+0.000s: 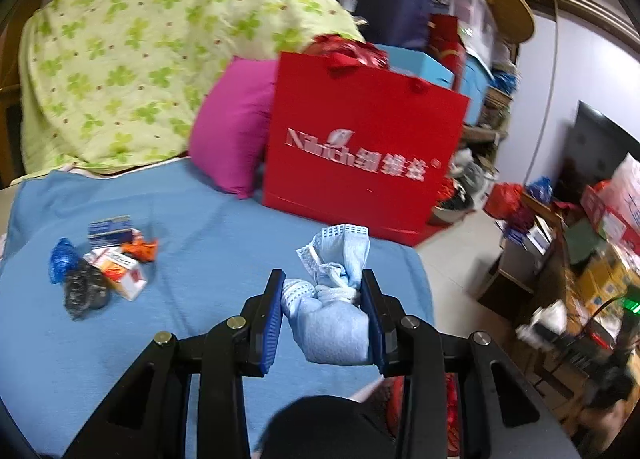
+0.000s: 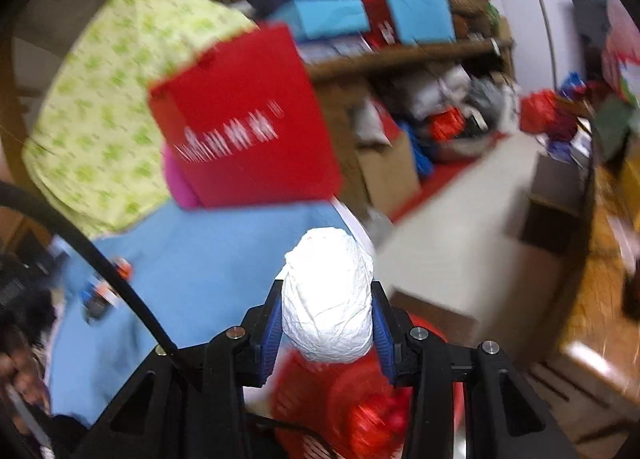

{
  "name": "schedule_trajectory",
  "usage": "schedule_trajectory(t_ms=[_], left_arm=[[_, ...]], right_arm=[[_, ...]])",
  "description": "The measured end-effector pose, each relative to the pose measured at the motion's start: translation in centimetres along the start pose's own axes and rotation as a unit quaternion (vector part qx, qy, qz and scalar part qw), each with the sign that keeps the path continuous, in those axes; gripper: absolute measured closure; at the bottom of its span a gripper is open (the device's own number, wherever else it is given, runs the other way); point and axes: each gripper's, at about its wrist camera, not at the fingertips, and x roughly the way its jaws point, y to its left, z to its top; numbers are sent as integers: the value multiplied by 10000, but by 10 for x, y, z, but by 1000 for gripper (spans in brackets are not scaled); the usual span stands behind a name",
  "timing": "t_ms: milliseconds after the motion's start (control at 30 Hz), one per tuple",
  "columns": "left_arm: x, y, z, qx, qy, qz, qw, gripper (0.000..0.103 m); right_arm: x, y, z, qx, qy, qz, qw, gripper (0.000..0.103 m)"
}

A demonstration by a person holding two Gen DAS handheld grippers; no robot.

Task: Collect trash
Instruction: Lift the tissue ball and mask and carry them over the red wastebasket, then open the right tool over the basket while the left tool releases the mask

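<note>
My left gripper is shut on a crumpled blue face mask, held above the blue bed sheet near its right edge. A heap of trash lies on the sheet at the left: a blue wrapper, a black bag, small cartons and an orange wrapper. In the blurred right wrist view my right gripper is shut on a white crumpled paper ball. A red basket shows below that ball, beside the bed's edge.
A red paper bag stands at the back of the bed, with a pink pillow and a green patterned quilt to its left. Cluttered shelves, boxes and bags line the pale floor on the right.
</note>
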Motion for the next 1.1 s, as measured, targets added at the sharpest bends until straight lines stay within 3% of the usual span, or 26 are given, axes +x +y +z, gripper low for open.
schedule_trajectory(t_ms=[200,500,533,667,700,800,1100], left_arm=[[11,-25,-10,238,149,-168,9995,65],[27,-50,-22,436,422,-317,9977,65],[29,-53,-23,470,451,-344,9973,65],[42,-70,-30,592,611,-477,9952,65],[46,-76,-32,636,667,-514,9944,65],[59,-94,-42,807,865,-639,9909,65],[103,-155,-86,1377,1697,-1074,9699,64]], right_arm=[[40,-31,-43,264,664,-247,9971,61],[53,-41,-52,420,875,-282,9949,58],[55,-44,-53,470,915,-305,9942,56],[58,-50,-58,498,1005,-484,9925,29],[57,-52,-59,509,1012,-504,9923,29],[52,-60,-59,616,963,-519,9921,29],[-2,-71,-38,986,34,-585,9934,29]])
